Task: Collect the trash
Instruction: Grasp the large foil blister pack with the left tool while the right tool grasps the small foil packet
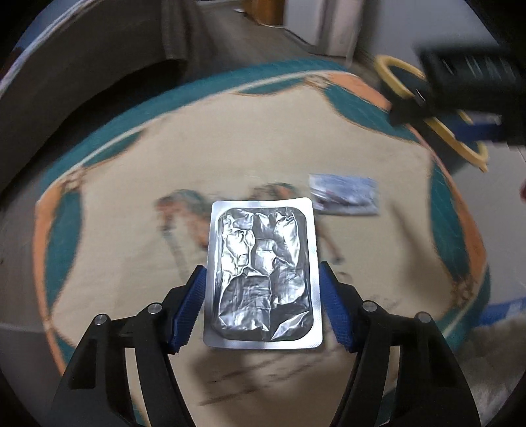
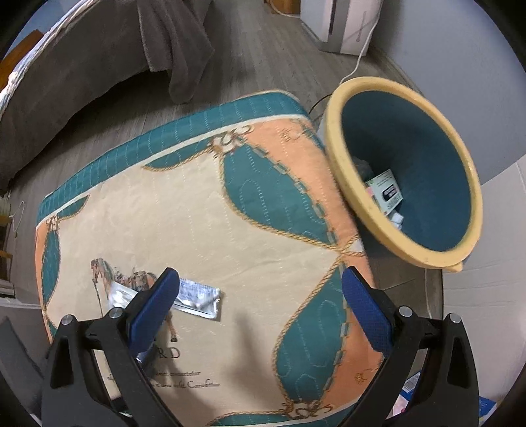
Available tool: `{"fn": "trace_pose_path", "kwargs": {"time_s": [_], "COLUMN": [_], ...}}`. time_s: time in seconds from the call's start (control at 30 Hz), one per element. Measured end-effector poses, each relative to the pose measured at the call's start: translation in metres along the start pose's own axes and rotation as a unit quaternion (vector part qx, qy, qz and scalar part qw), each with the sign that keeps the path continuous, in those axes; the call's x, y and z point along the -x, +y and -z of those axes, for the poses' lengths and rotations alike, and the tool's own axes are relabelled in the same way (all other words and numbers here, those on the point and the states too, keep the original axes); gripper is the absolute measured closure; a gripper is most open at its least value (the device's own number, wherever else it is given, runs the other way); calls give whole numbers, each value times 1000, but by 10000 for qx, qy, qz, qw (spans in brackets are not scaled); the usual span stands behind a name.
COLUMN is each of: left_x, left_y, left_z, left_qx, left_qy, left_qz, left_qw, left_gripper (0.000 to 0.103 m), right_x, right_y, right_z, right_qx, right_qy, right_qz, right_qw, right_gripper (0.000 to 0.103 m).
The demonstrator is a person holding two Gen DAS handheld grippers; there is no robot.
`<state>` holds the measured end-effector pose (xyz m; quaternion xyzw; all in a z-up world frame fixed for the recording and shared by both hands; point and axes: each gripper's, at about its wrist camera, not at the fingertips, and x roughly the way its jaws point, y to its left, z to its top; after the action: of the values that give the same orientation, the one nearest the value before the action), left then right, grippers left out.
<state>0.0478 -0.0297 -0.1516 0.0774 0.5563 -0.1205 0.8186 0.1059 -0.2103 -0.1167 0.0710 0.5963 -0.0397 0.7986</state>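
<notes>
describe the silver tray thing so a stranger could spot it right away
Find the patterned mat with the teal border. At its middle, between the left claw's blue fingers, is a foil blister tray. It is bigger and crinklier than the small flat packet beside it.

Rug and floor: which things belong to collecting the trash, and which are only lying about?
Belong to the job:
- foil blister pack
- small foil wrapper
- trash bin

Only lying about:
- patterned rug
- grey blanket
- white appliance
</notes>
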Motion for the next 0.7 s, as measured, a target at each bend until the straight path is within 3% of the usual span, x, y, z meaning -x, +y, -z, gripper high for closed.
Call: {"fn": "trace_pose_path", "kwargs": {"time_s": [0.23, 0.33, 0.43, 0.57, 0.7], "left_x": [-5, -4, -3, -3, -6], "left_y": [35, 41, 48, 55, 60], "left_z": [-1, -1, 0, 6, 2], "left_qx": [391, 433, 364, 406, 440], "left_qy": [104, 94, 73, 94, 118], "left_qz": [-563, -586, -651, -600, -551], "left_qw": [9976, 9973, 9972, 9973, 9974], "left_gripper": [35, 35, 35, 34, 34], "right_x": [-26, -35, -42, -54, -60], "right_y": [24, 36, 50, 64, 76], "right_z": [9, 11, 11, 14, 17], "right_qx": [-7, -67, -67, -65, 164], "right_qy": [426, 543, 589, 699, 628], "right_qz": [-264, -366, -353, -279, 109], "right_qw": [9987, 9978, 9976, 9971, 9978], "right_gripper": [6, 8, 14, 30, 43]}}
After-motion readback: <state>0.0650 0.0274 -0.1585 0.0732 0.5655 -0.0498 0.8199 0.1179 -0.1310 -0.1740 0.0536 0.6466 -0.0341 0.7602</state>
